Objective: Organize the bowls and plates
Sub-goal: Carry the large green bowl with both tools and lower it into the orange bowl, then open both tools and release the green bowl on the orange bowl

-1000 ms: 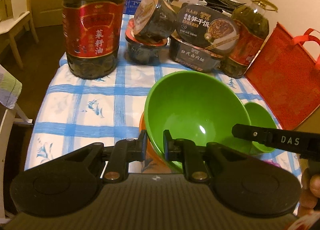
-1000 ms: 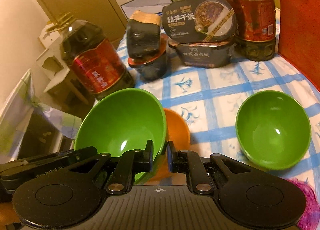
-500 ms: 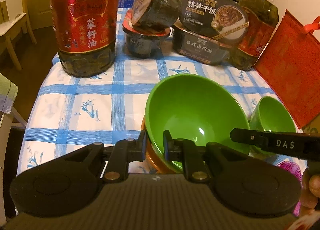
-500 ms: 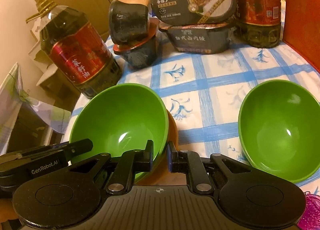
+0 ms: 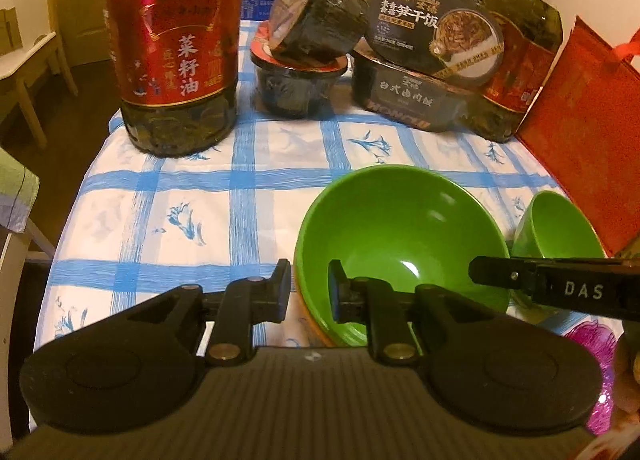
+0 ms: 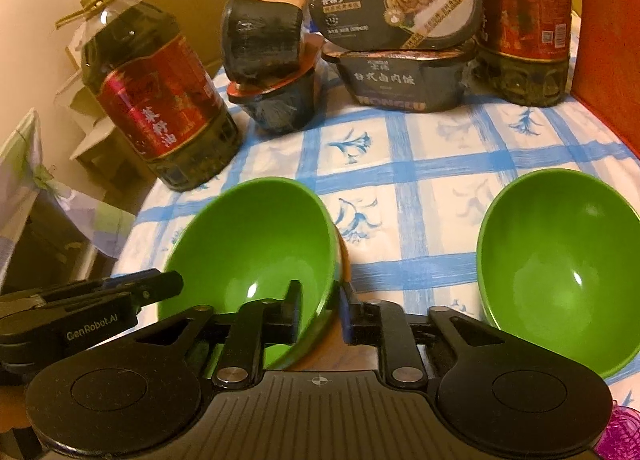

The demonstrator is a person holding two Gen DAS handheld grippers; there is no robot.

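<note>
- The large green bowl [image 5: 400,236] sits nested in an orange bowl [image 5: 316,324], of which only a sliver of rim shows, on the desk [image 5: 200,212] covered by a blue-checked cloth.
- The left gripper [image 5: 309,292] straddles that bowl's rim at about 8 o'clock, one finger outside and one inside; the gap is narrow and the pads look pressed on the wall.
- The right gripper [image 6: 320,310] straddles the same bowl's rim at about 4 o'clock in the right wrist view. Its jaws have just been opening: the rim is between them, but the pads stand off it with visible gaps.
- A second green bowl [image 6: 560,288] stands alone at 3 o'clock of the stacked pair, well apart.
- At 11 o'clock stands an oil bottle [image 5: 176,48] with a red label; another oil bottle [image 5: 520,72] stands at 1 o'clock.
- Between the bottles, at 12 o'clock, are dark round tubs [image 5: 304,68], one tipped on top of the other, and boxed rice meals [image 5: 420,72], the upper one leaning on the lower.
- A red bag [image 5: 588,148] stands at the desk's 2 o'clock edge.
</note>
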